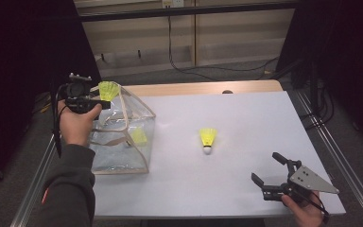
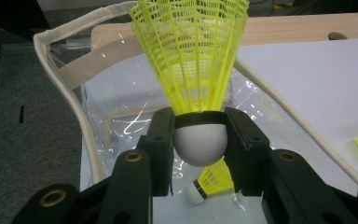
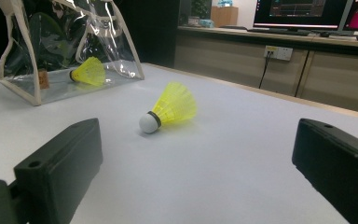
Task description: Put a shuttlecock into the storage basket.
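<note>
Your left tongs clamp a shuttlecock by its cork above the bag, ready to drop; right tongs gape empty.

A lab or office test room: at the upper right of the right gripper view, lit monitors stand on a long counter, a wall socket below.

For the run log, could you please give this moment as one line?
left tool: shut on held shuttlecock, above clear bag | right tool: open, empty | in bag: one shuttlecock | on table: loose shuttlecock
</note>
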`<state>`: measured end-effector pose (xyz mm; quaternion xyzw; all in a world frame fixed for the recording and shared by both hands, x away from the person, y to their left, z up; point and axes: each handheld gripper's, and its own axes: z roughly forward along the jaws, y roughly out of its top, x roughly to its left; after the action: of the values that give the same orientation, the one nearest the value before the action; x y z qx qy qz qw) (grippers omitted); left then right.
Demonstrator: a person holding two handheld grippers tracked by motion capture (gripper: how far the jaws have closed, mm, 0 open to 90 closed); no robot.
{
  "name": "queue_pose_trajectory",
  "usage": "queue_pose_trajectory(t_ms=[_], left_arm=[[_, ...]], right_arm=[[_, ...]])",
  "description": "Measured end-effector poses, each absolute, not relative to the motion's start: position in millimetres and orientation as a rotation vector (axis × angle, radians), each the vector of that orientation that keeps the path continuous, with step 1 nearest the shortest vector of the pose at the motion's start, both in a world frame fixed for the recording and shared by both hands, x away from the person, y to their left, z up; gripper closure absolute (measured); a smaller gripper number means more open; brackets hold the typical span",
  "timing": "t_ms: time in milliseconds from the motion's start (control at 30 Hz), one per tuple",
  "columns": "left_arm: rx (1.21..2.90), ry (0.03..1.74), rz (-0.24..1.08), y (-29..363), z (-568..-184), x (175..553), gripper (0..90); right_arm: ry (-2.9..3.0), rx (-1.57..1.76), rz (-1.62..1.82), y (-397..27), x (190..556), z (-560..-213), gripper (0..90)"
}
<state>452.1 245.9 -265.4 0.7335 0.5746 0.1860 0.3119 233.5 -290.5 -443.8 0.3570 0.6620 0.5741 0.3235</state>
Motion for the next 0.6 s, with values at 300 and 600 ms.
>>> queue_pose_trajectory(t_ms=[300,600], left_arm=[[1.896,1.539,0.508,247.7,-268.0,452.4,64.7],[1.882,1.563,0.52,254.4,-270.3,452.9,64.7]], right_arm=[[1.737,0.934,1.509,-290.5,233.3,-443.6,1.5],[1.736,0.933,1.508,-290.7,233.3,-443.7,1.5]])
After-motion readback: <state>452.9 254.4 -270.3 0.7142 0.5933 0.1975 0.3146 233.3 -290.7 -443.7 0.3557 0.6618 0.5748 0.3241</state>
